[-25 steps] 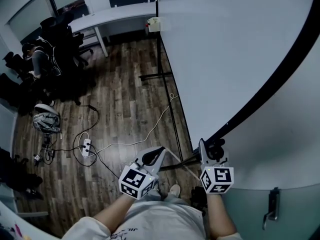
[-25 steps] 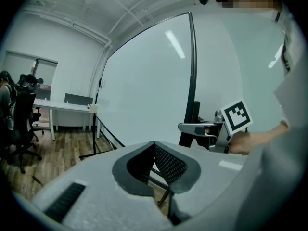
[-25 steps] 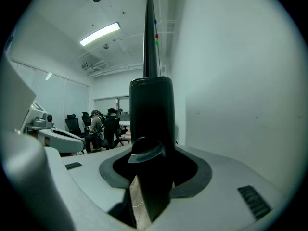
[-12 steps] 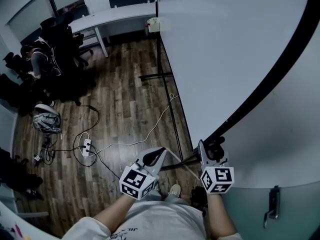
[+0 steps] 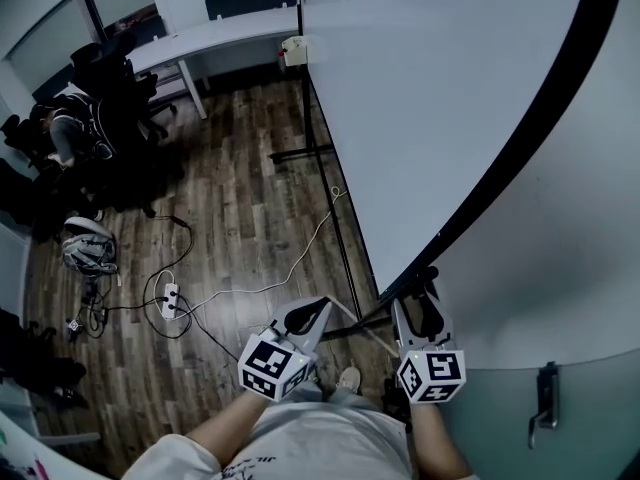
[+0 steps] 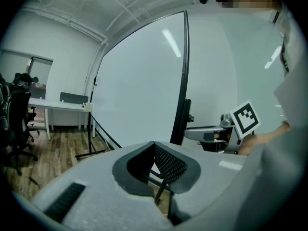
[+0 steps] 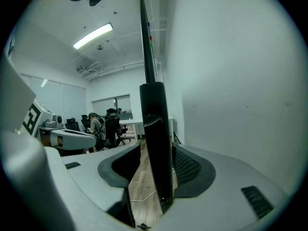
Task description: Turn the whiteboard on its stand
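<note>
The big whiteboard (image 5: 440,98) stands on its black stand (image 5: 338,218), with its black frame edge (image 5: 520,158) running down towards me. My right gripper (image 5: 424,306) sits at the board's lower corner. In the right gripper view the black frame edge (image 7: 156,143) stands upright between the jaws of the right gripper (image 7: 155,165). It lies against the right pad, floor shows through a gap on the left, and the jaws are opening. My left gripper (image 5: 306,318) hangs beside it, away from the board. Its jaws meet at the tips on nothing (image 6: 154,148).
A glass wall (image 5: 560,268) with a door handle (image 5: 545,408) stands close behind the board. Cables and a power strip (image 5: 170,301) lie on the wooden floor. A white desk (image 5: 215,38) and a seated person (image 5: 65,133) are at the far left.
The right gripper has slid a little further along the board's black frame edge, and the board's edge looks steeper in the head view. The left gripper has stayed put.
</note>
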`<action>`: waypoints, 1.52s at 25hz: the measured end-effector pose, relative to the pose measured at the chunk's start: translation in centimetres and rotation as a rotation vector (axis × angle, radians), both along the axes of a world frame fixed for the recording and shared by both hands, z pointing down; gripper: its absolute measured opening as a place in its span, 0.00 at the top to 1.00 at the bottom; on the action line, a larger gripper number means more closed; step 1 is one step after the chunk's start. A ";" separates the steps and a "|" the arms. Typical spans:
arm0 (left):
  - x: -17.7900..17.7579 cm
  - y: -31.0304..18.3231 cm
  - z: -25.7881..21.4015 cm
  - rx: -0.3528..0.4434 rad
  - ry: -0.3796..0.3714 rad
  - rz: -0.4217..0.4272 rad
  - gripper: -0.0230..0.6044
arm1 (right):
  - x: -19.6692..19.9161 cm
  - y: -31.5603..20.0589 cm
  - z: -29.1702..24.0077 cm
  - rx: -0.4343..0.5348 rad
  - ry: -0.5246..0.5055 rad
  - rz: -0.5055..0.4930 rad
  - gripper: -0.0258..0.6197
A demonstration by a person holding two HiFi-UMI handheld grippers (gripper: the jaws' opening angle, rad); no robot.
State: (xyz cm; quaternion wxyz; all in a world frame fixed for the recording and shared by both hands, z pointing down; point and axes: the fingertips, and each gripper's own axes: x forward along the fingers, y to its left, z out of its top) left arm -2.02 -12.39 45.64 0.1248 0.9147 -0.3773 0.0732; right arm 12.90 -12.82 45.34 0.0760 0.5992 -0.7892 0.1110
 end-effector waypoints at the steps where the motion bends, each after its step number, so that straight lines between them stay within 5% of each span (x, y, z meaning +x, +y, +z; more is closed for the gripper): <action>1: 0.2 0.1 -0.1 0.001 0.001 0.005 0.95 | 0.1 0.4 0.1 -0.005 -0.001 0.003 0.68; 5: 1.4 0.3 0.0 0.007 0.000 0.025 0.95 | 0.1 1.6 0.9 -0.022 -0.026 -0.009 0.68; 14: 1.5 1.5 0.0 -0.009 0.005 0.027 0.95 | -1.5 3.5 0.7 -0.038 -0.026 -0.037 0.93; 38: 1.3 2.7 0.4 -0.021 -0.011 -0.002 0.95 | -4.1 3.7 1.1 -0.069 -0.042 -0.133 0.95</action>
